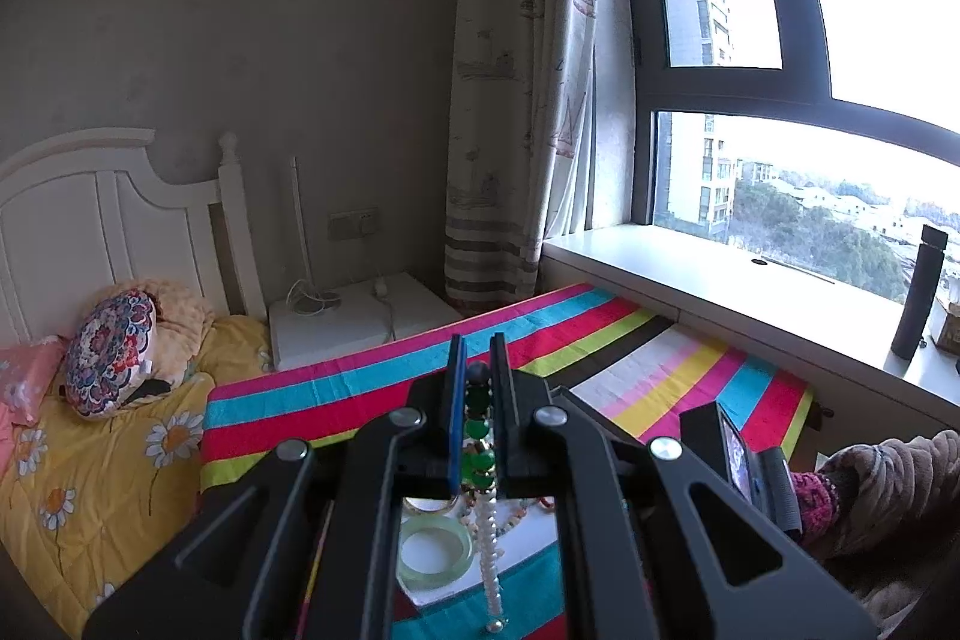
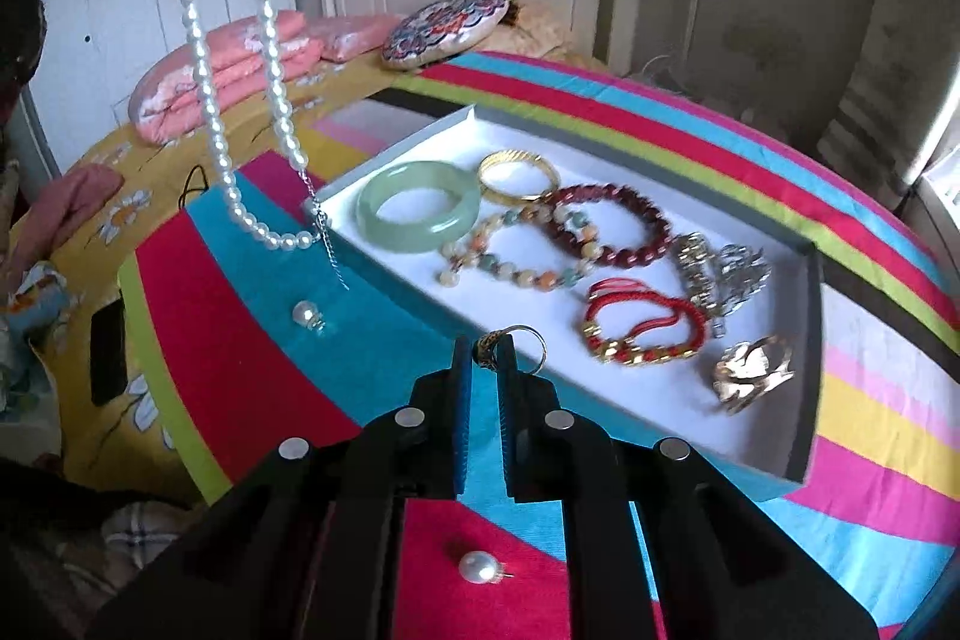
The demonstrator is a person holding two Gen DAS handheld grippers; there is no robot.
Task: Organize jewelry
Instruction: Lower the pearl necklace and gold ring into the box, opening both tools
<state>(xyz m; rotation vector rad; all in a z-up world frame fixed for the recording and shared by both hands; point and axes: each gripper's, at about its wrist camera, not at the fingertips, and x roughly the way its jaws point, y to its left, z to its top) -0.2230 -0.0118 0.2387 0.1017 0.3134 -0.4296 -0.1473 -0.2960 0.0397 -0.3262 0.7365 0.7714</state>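
My left gripper (image 1: 478, 358) is shut on a necklace with green and dark beads (image 1: 478, 427), held high above the table. Its white pearl strand (image 1: 491, 550) hangs below; in the right wrist view the pearl strand (image 2: 207, 88) dangles beside the white jewelry tray (image 2: 807, 352). My right gripper (image 2: 485, 346) is shut on a ring (image 2: 516, 343) at the tray's near edge. The tray holds a jade bangle (image 2: 420, 208), a gold bangle (image 2: 519, 175), a dark red bead bracelet (image 2: 612, 223), a mixed bead bracelet (image 2: 516, 250), a red cord bracelet (image 2: 642, 328) and metal pieces (image 2: 720, 274).
Two loose pearl earrings (image 2: 306, 313) (image 2: 479, 567) lie on the striped cloth (image 2: 240, 340). A bed with pillows (image 2: 240, 58) stands behind. A windowsill with a dark bottle (image 1: 918, 304) runs along the right. A black device (image 1: 741, 454) sits at the table's right edge.
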